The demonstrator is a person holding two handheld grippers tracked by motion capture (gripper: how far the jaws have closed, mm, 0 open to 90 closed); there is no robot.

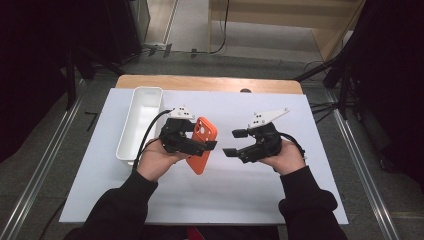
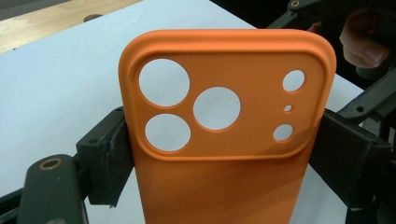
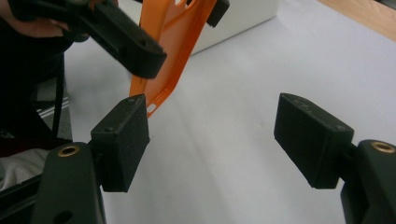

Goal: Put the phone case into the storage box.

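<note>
**Orange phone case gripped in the left claw above the counter**

An orange phone case (image 1: 203, 143) is clamped by its two long edges in the left claw (image 1: 202, 145), near the centre of the white counter (image 1: 240, 190). In the left gripper view the case (image 2: 224, 130) is seen from its back: the raised camera panel with three large round cut-outs and three small ones faces the camera, and a black pad (image 2: 107, 163) is pressed against each side of the case just below that panel. In the high view the case is held tilted, its camera end toward 12 o'clock and its lower end toward 6 o'clock, just beside the left hand (image 1: 157, 160).

The right claw (image 1: 235, 142) is held at 3 o'clock from the case, apart from it, with its jaws spread wide and nothing between them. In the right gripper view only bare white counter lies between the two pads (image 3: 121, 140), and the case (image 3: 173, 42) is seen edge-on at 11 o'clock, just beyond the left-hand pad.

A white rectangular tray (image 1: 131, 142) is set along the counter's edge at 9 o'clock from the case, its long side running toward 12 o'clock.
</note>
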